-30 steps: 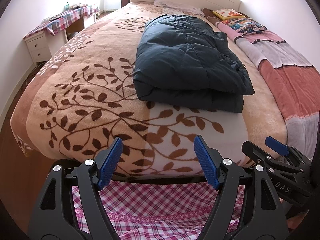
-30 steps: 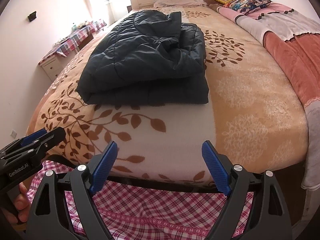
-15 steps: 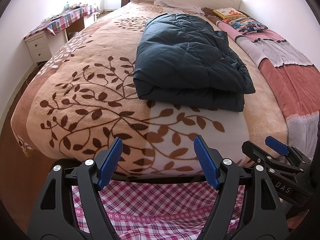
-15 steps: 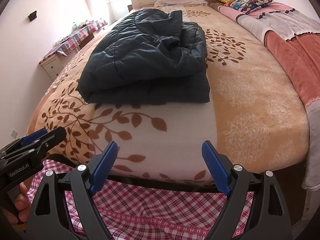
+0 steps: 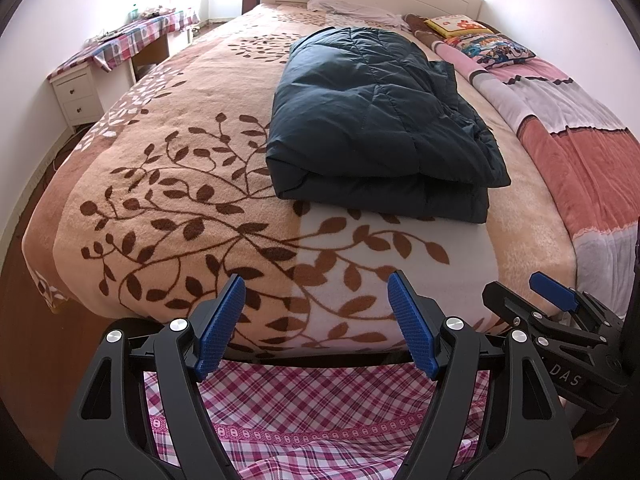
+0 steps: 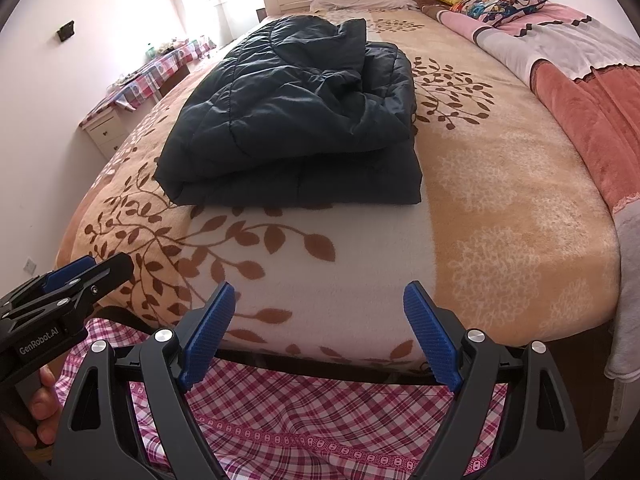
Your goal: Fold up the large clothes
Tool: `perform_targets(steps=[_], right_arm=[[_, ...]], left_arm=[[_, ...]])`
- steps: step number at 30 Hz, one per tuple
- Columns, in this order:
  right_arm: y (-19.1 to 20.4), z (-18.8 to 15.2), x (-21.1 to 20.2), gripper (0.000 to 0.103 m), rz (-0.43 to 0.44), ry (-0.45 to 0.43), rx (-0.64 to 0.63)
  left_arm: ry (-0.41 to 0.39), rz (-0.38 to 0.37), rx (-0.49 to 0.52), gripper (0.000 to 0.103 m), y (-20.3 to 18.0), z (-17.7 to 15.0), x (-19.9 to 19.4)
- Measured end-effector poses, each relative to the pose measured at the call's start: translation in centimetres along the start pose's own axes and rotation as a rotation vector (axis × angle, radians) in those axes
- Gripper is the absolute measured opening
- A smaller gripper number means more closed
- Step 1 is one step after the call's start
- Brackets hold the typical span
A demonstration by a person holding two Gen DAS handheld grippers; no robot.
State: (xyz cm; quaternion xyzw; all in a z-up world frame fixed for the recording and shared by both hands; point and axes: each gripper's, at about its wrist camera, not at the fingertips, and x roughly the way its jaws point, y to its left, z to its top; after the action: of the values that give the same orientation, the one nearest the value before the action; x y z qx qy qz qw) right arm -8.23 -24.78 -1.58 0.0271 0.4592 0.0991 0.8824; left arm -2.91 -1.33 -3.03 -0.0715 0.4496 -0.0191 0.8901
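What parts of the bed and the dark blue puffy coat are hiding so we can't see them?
- Underside and inner layers of the folded dark blue coat: both views, covered by its own top layer.
- Items on the side table: left wrist view, too small.
- Bed's near edge: both views, hidden behind the left gripper and right gripper.
- Striped quilt: cut off by the right edge.

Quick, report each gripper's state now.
Left gripper: open, holding nothing, short of the folded dark jacket.
Right gripper: open, holding nothing, also short of the jacket.
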Motion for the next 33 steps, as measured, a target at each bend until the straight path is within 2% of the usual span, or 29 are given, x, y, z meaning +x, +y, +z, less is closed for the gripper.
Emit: perform_targets(steps=[18, 33], right_arm=[[-0.11, 0.1, 0.08, 0.083, 0.008, 0.004, -0.004], [-0.17, 0.06, 0.09, 0.083, 0.015, 0.006, -0.006]], left_arm=[[0.005, 0.007, -0.006, 0.073, 0.37, -0.15, -0.01], [-0.013, 0.019, 0.032, 0.073, -0.51, 0.03, -0.62]])
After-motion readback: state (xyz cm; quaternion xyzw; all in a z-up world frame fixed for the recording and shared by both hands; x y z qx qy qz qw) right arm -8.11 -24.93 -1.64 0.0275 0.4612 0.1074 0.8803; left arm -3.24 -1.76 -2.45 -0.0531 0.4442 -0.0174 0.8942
